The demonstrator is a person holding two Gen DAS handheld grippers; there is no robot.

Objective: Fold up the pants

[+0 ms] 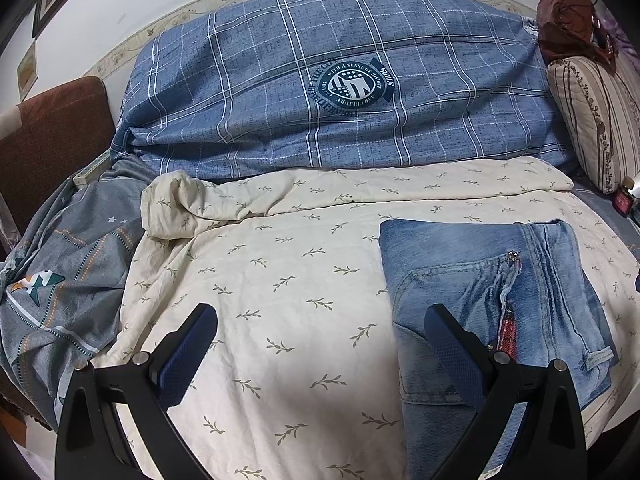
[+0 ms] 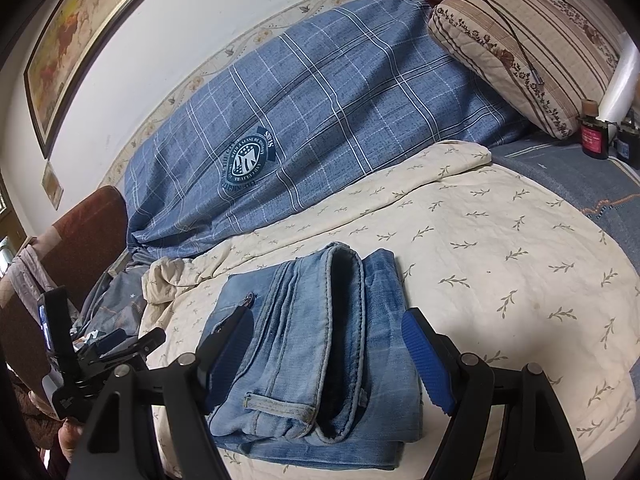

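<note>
The blue jeans (image 1: 492, 300) lie folded into a compact stack on the cream leaf-print quilt (image 1: 280, 280). In the left wrist view they sit at the right. My left gripper (image 1: 320, 316) is open over bare quilt, and its right finger (image 1: 452, 356) overlaps the stack's left edge. In the right wrist view the jeans (image 2: 304, 340) show the waistband, a belt loop and a rivet. My right gripper (image 2: 328, 316) is open and straddles the stack, a blue pad on either side; neither pad visibly presses the cloth. The left gripper (image 2: 136, 338) shows at the far left.
A rolled blue plaid duvet (image 1: 340, 92) lies along the wall behind the quilt. A striped pillow (image 2: 520, 40) and a small red-labelled bottle (image 2: 594, 136) are at the right. A grey patterned sheet (image 1: 60, 280) and a brown cushioned board (image 1: 52, 136) are at the left.
</note>
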